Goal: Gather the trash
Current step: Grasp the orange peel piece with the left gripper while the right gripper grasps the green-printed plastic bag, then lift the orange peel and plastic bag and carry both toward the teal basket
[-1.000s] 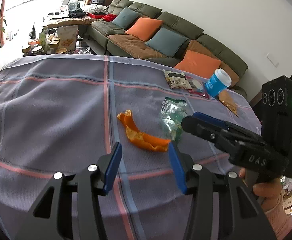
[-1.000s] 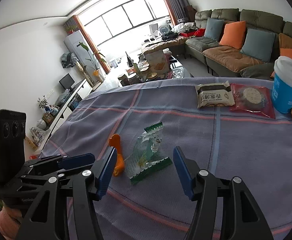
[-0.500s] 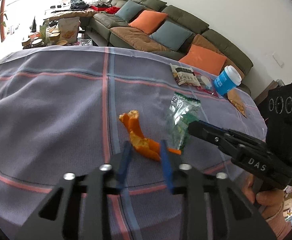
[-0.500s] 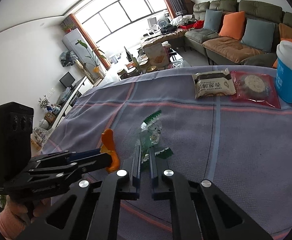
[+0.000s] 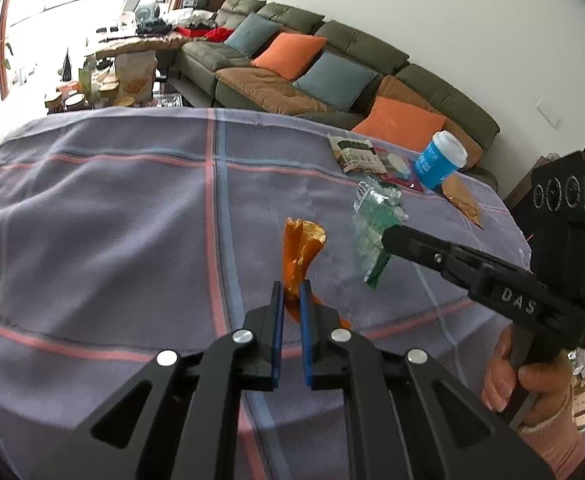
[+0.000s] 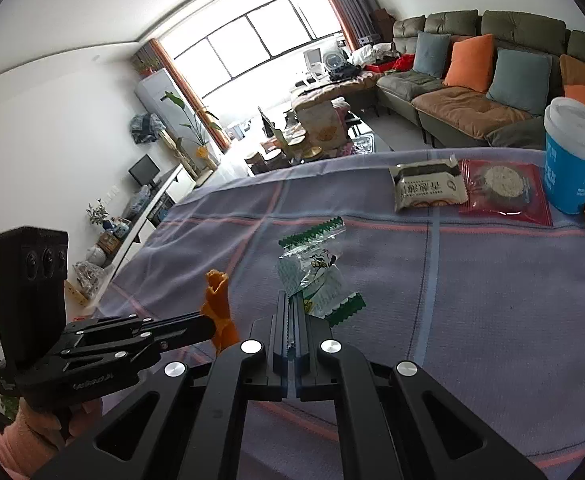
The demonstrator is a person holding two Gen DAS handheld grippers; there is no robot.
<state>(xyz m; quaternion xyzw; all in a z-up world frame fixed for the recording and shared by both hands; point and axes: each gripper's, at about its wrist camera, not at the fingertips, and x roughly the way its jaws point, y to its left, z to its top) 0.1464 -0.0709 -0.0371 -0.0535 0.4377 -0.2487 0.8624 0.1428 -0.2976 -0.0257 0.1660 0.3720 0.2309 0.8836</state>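
The table (image 5: pixel 92 208), under a purple plaid cloth, fills most of both views, and no bin or bag for the trash shows in either one — so where the two held pieces must go cannot be told from here.

At the table's far edge, around 1 o'clock in the left wrist view, sits a row of things apart from both claws: a blue cup (image 6: pixel 572 160) with a white lid, a red packet (image 6: pixel 504 192) beside it, and a white snack packet (image 6: pixel 428 190) touching the red one.

The left claw (image 5: pixel 291 292) is pinched on the orange peel (image 5: pixel 300 248). The peel's long axis runs straight out from the tips toward 12 o'clock, its curled end up and clear of the cloth.

The right claw (image 6: pixel 291 308) is pressed together on the clear green-edged wrapper (image 6: pixel 316 272), which juts out toward 12 to 1 o'clock and looks lifted off the table too. In the left wrist view this claw lies at 3 o'clock, its wrapper just beside the peel but apart.

Each hand carries its own piece, so neither needs to reach. Judging by this, the next move is a carry — and the two claws sit close enough that they should not swing into each other.
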